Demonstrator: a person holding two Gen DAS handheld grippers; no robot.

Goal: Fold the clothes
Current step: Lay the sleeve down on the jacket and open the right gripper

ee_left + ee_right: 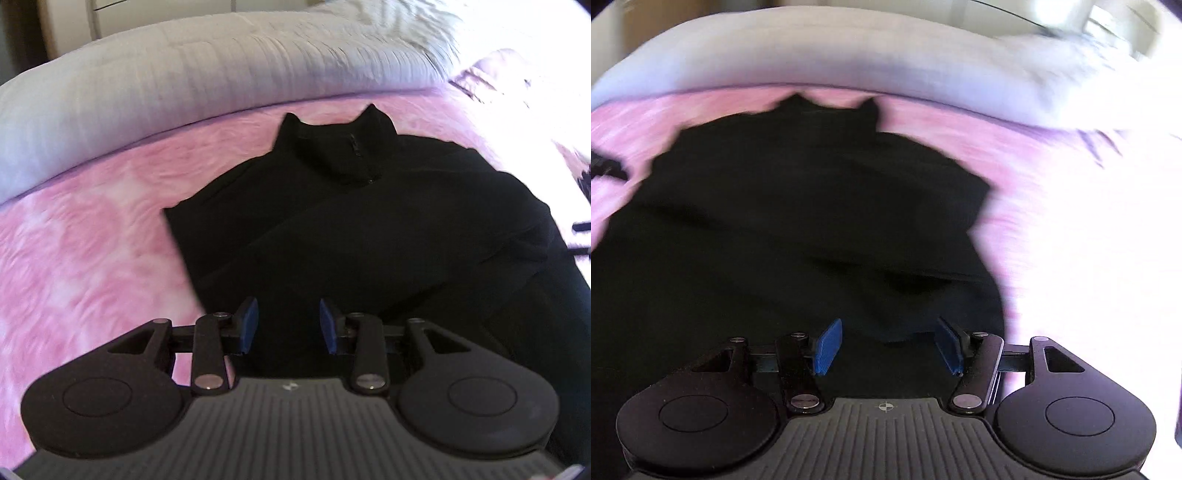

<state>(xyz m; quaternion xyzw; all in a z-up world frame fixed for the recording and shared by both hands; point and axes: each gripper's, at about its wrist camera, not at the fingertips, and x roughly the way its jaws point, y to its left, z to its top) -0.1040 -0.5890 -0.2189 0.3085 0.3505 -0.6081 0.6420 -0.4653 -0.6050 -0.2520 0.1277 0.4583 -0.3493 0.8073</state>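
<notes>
A black zip-neck top (369,221) lies spread on a pink fleece blanket (92,240), directly ahead of and beneath both sets of jaws. The left gripper (288,325) stands partly open, holding nothing; the right gripper (888,347) stands wider, also empty, with dark cloth below. The fabric looks soft, light and limp, likely to sag and crease when lifted. Hem corners or side edges seem the best holds. A pale pillow (184,66) lies beyond the collar, well clear.
</notes>
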